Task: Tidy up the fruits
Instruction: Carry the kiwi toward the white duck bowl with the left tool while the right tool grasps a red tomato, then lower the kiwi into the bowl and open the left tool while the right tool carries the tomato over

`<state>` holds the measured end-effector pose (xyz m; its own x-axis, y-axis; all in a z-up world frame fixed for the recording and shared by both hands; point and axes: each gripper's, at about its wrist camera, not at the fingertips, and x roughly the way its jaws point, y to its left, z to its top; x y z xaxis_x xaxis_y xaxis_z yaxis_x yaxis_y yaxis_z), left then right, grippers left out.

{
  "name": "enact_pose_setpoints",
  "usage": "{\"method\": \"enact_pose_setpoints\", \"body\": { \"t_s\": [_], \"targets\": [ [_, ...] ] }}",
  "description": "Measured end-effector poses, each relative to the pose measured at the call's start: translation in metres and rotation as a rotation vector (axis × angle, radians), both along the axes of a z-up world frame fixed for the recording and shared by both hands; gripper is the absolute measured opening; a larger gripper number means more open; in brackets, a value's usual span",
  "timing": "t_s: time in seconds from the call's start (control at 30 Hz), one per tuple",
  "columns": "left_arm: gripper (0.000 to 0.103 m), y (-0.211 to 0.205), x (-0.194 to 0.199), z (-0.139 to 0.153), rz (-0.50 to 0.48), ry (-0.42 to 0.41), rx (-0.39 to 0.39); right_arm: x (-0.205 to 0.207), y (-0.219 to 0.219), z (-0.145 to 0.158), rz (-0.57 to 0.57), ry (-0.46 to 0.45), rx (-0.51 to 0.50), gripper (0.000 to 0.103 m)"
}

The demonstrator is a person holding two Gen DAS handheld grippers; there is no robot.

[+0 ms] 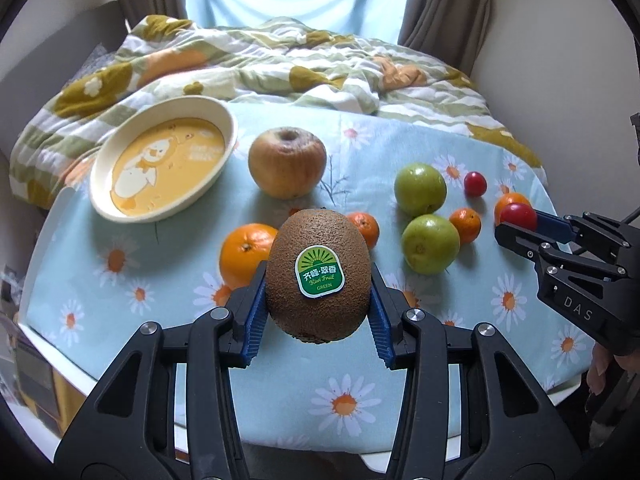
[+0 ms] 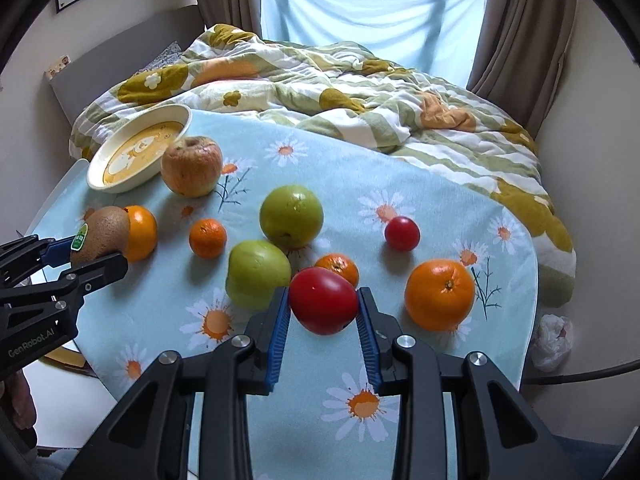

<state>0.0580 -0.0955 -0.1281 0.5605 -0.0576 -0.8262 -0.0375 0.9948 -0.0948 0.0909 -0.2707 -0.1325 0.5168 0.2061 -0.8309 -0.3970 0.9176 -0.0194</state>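
My left gripper (image 1: 319, 280) is shut on a brown kiwi (image 1: 319, 276) with a green sticker, held above the daisy tablecloth (image 1: 160, 280). My right gripper (image 2: 323, 300) is shut on a red tomato (image 2: 323, 300), also lifted off the cloth. In the left wrist view the right gripper (image 1: 516, 224) shows at the right edge with the tomato (image 1: 519, 216). The left gripper (image 2: 96, 248) with the kiwi (image 2: 105, 232) shows at the left of the right wrist view. A cream oval dish (image 1: 100, 184) with an orange bottom lies empty at the back left.
On the cloth lie a wrinkled apple (image 1: 287, 162), two green apples (image 1: 420, 189) (image 1: 430, 244), several oranges and mandarins (image 2: 439, 294) (image 2: 207, 238), and a second small tomato (image 2: 402, 233). A rumpled quilt (image 1: 280, 64) covers the bed behind. The table edge runs close at the front.
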Motion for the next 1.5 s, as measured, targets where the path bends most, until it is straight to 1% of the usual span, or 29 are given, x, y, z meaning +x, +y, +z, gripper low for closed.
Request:
{"method": "enact_pose_setpoints", "body": {
  "t_s": [0.27,0.37,0.5,0.67,0.97,1.23,1.4,1.5],
  "targets": [
    [0.050,0.051,0.020,0.031,-0.040,-0.068,0.009,0.008,0.046,0.029,-0.038,-0.042,0.024,0.031],
    [0.050,0.073,0.032,0.036,-0.055,-0.074,0.012,0.012,0.067,0.035,-0.061,-0.039,0.035,0.031],
    [0.050,0.106,0.054,0.036,-0.085,-0.067,0.017,0.021,0.098,0.036,-0.088,-0.029,0.045,0.031],
    [0.050,0.143,0.082,0.026,-0.131,-0.052,0.026,0.035,0.135,0.032,-0.128,-0.018,0.052,0.031],
    [0.050,0.191,0.135,-0.007,-0.213,-0.008,0.032,0.065,0.186,0.015,-0.197,0.012,0.057,0.031],
    [0.050,0.207,0.179,-0.038,-0.293,0.032,0.057,0.084,0.210,0.005,-0.255,0.032,0.058,0.031],
    [0.051,0.206,0.191,-0.051,-0.320,0.043,0.080,0.089,0.216,0.001,-0.276,0.043,0.069,0.031],
    [0.052,0.206,0.194,-0.055,-0.323,0.050,0.076,0.090,0.217,0.001,-0.275,0.042,0.065,0.031]
  ]
}}
